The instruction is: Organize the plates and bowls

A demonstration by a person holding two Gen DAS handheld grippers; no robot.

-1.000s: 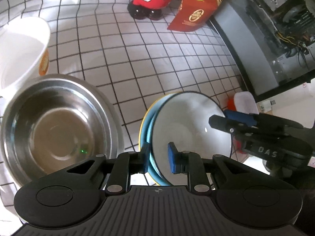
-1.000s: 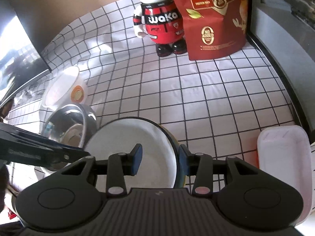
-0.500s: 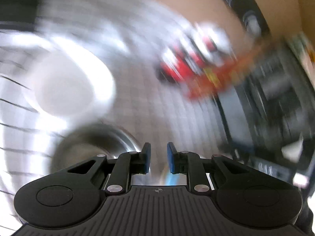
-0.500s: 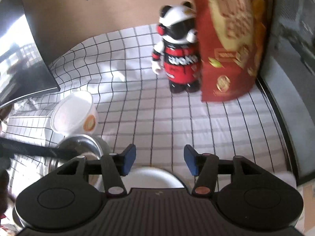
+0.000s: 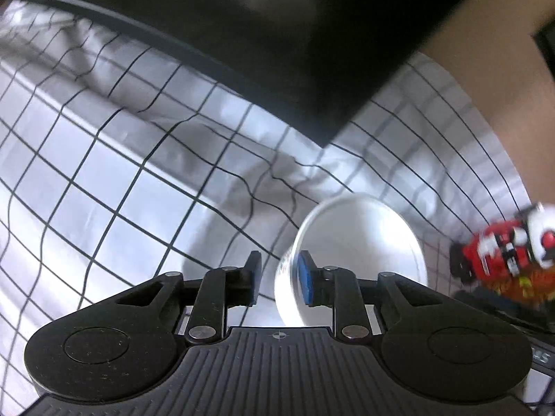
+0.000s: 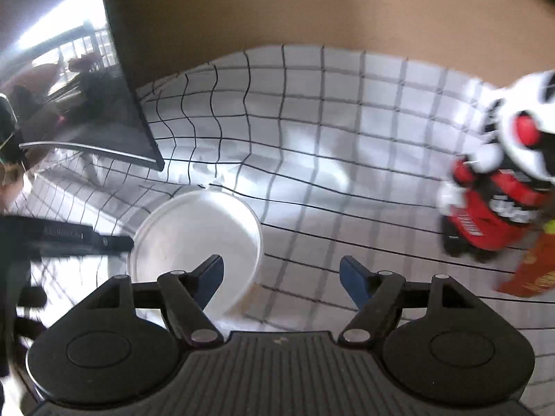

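One white bowl (image 6: 196,239), two grippers

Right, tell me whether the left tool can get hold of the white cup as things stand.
Probably yes. The left tool already has the white cup's near rim between its part-open fingers, one pad inside the wall, and nothing blocks it. It only needs to close.

My left wrist view sits low and close over the gridded worktop (image 5: 104,180), facing the white bowl (image 5: 360,253). My right wrist view looks from higher, further back. Both share the white bowl (image 6: 197,239) and red toy figure (image 6: 499,194).
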